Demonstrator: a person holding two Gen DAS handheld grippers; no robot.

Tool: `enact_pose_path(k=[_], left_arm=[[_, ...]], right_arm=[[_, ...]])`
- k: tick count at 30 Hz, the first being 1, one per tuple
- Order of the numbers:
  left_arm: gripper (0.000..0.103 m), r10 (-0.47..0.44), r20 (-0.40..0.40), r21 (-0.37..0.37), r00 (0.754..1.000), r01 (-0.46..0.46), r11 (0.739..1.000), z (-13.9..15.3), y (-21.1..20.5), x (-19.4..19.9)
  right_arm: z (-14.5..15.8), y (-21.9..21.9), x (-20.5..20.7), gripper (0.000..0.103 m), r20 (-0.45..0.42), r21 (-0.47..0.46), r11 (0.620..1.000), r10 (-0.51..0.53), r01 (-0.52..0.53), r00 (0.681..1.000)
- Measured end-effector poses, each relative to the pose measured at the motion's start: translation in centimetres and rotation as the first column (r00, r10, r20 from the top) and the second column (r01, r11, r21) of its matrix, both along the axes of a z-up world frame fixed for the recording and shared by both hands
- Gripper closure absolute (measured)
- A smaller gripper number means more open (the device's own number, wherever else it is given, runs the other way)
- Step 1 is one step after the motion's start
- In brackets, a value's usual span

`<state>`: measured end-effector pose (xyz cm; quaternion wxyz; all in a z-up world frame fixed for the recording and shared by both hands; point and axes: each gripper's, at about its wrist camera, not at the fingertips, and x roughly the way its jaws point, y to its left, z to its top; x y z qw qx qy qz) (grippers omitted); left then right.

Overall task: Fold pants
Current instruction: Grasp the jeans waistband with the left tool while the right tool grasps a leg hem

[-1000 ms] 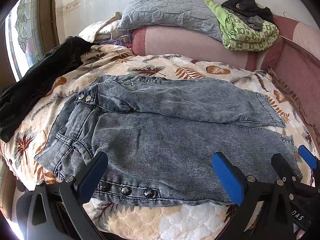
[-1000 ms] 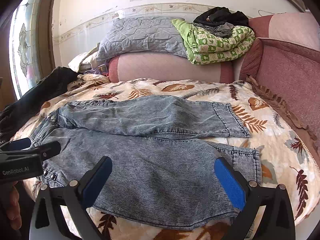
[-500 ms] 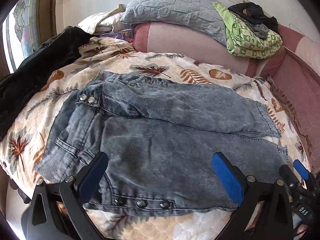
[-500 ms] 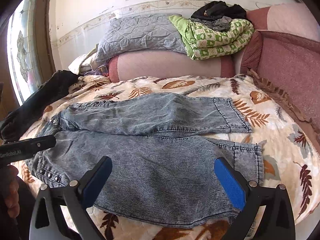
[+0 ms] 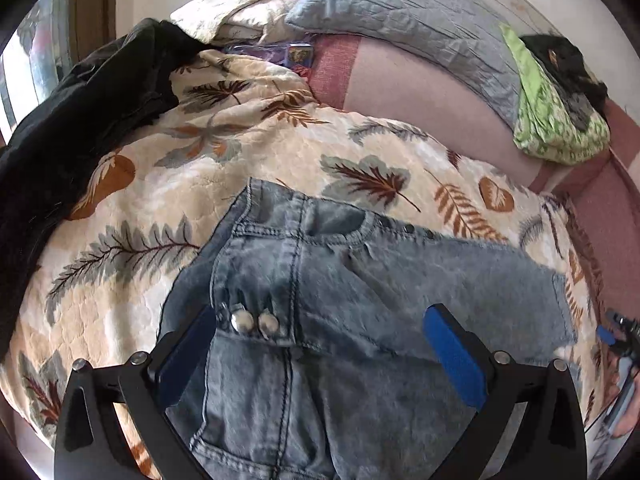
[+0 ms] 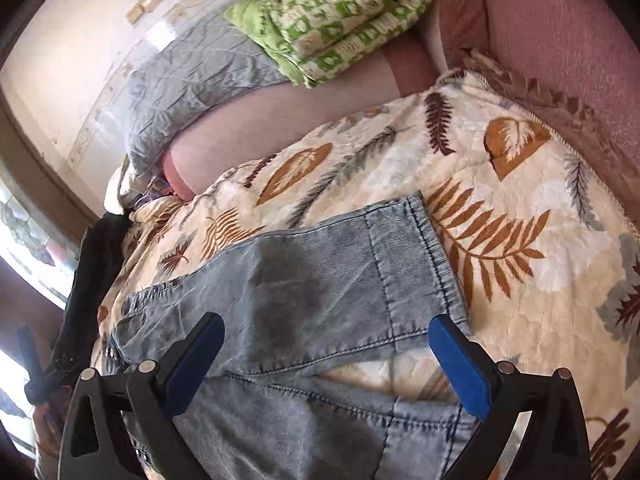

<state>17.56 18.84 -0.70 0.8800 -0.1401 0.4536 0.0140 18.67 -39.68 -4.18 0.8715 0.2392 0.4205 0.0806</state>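
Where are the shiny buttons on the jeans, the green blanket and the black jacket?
shiny buttons [image 5: 256, 323]: left wrist view, between the two metal studs.
green blanket [image 6: 340, 28]: right wrist view, middle of its folds.
black jacket [image 5: 80, 120]: left wrist view, its crumpled middle.

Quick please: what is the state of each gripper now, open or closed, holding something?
Left gripper: open, holding nothing, over the waistband of the jeans.
Right gripper: open, holding nothing, over the leg cuffs.

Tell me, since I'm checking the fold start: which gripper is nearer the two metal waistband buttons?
Left. The left gripper hangs open right over the buttons at the waistband; the right gripper is open over the leg cuffs at the jeans' other end.
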Motion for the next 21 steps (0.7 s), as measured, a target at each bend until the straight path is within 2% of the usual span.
enact_pose_path(k=[3,5,7,9,11,13,19,21], left_arm=[[0.0,0.029,-0.016,-0.044,0.999,-0.029,0.999,-0.7,2.4,3.7],[0.0,0.017,-0.037,-0.061,0.999,-0.019,0.998,-1.5,3.2,6.1],[0.0,0.016,-0.043,-0.072,0.999,-0.02,0.997,-2.2,3.8,8.2],[0.004,0.013,-0.059,-0.085,0.998,-0.018,0.996,-2.9,4.2,10.1],[0.021,0.021,-0.081,-0.089,0.996,-0.028,0.996,-3.7,4.4,11.6],[0.03,0.024,-0.107,-0.094,0.994,-0.034,0.995,-4.6,4.6,12.7],[0.031,0.029,-0.143,-0.105,0.989,-0.044,0.994,-6.7,4.9,13.9],[0.031,0.024,-0.153,-0.098,0.988,-0.04,0.994,-7.3,4.7,14.1]], right_arm=[[-0.9,-1.7,2.8,0.0,-0.054,0.005,1.0,-0.015,0.016,0.998],[-1.5,-2.5,4.4,0.001,-0.08,0.009,1.0,-0.014,0.015,0.997],[-2.2,-3.0,6.1,0.005,-0.115,0.014,1.0,-0.009,0.011,0.993],[-2.9,-3.2,7.8,0.012,-0.145,-0.005,1.0,-0.002,0.002,0.989],[-3.4,-3.5,9.4,0.019,-0.17,-0.028,1.0,-0.009,0.004,0.985],[-3.8,-4.1,10.6,0.022,-0.184,-0.025,1.0,-0.021,0.017,0.983],[-5.0,-4.2,13.7,0.023,-0.232,-0.072,0.997,-0.033,0.016,0.972],[-5.5,-4.1,14.6,0.038,-0.242,-0.054,0.998,-0.023,0.01,0.97]])
